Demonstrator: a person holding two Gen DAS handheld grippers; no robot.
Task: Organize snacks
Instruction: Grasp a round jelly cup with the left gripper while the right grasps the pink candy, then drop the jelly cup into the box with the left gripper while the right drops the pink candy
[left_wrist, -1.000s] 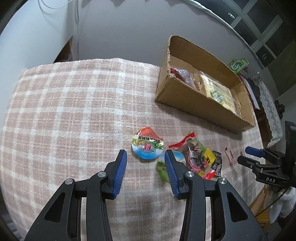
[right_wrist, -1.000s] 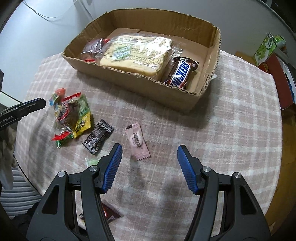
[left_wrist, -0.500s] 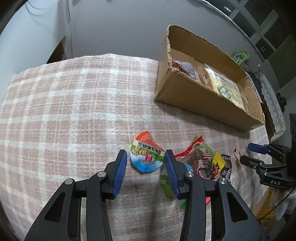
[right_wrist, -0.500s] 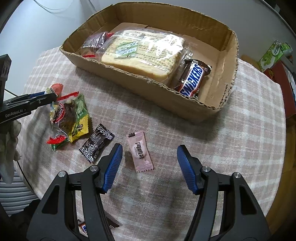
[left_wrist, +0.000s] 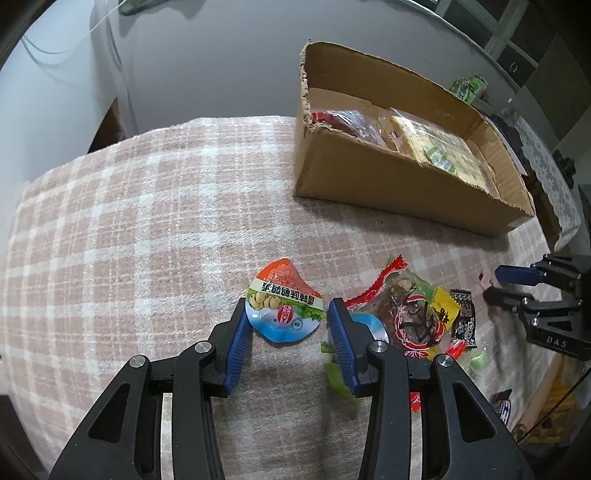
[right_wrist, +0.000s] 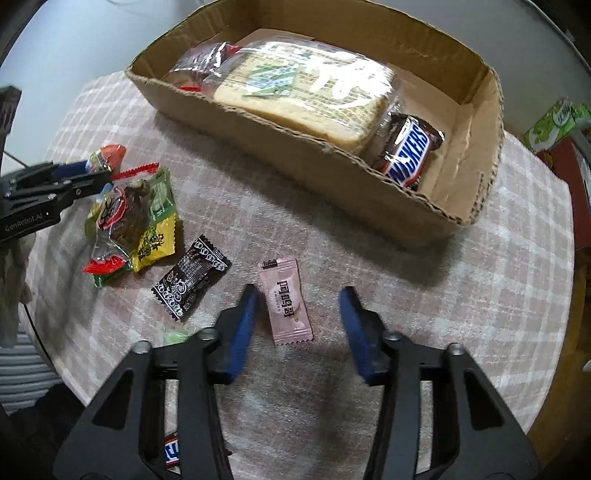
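Note:
My left gripper (left_wrist: 286, 317) is open, its blue pads on either side of a round red, white and blue snack packet (left_wrist: 282, 302) that lies on the checked cloth. My right gripper (right_wrist: 297, 306) is open around a small pink candy wrapper (right_wrist: 286, 301), which lies nearer the left pad. A cardboard box (right_wrist: 476, 192) at the back holds a bread pack (right_wrist: 306, 92), a Snickers bar (right_wrist: 406, 155) and a dark red packet (right_wrist: 203, 61). The box also shows in the left wrist view (left_wrist: 388, 184).
A pile of clear, green and yellow snack bags (right_wrist: 129, 221) and a black candy wrapper (right_wrist: 190, 282) lie left of the pink one. Another Snickers piece (right_wrist: 170, 452) lies under my right gripper. The table edge curves close at the right. A green box (right_wrist: 557, 123) stands off the table.
My left gripper has moved forward until its pads flank the round packet. My right gripper has moved forward and down over the pink wrapper. Both stayed open.

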